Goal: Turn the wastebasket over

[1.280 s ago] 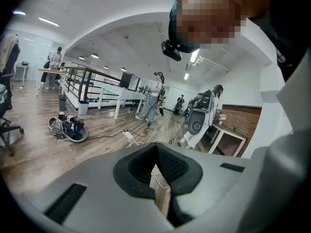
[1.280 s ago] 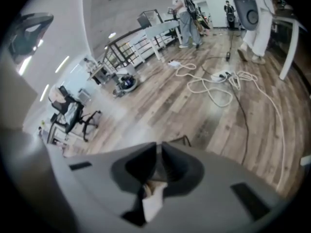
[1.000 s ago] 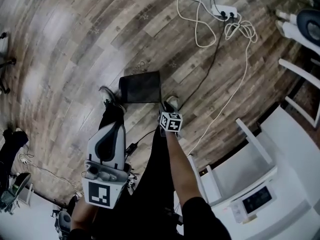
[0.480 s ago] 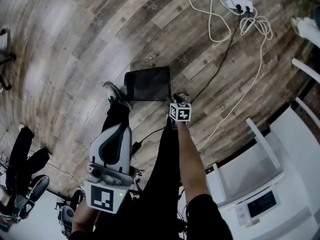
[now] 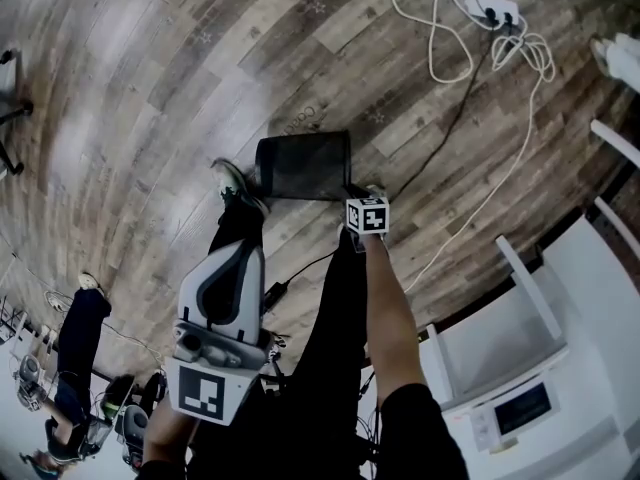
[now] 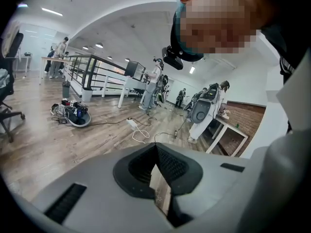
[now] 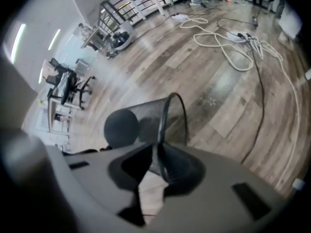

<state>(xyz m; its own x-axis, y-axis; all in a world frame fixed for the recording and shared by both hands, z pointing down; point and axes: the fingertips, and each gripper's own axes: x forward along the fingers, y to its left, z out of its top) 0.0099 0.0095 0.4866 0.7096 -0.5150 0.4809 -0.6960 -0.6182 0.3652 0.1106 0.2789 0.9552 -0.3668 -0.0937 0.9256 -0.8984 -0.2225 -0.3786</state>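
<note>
On floor (image 5: 150, 88), sideways wastebasket (image 5: 300, 166), right hand-held gripper (image 7: 158, 153) on half-hidden rim (image 7: 162, 123)

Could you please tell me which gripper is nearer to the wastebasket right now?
Right. The right gripper is clamped on the rim of the wastebasket, which lies on its side on the floor. The left gripper is held up beside the person's body, jaws together, well clear of it.

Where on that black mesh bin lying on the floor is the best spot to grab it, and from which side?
The thin rim of the wastebasket. It lies on its side, mouth toward the person's right, so from there one jaw fits inside the mesh wall, one outside. The right gripper is clamped on that edge.
</note>
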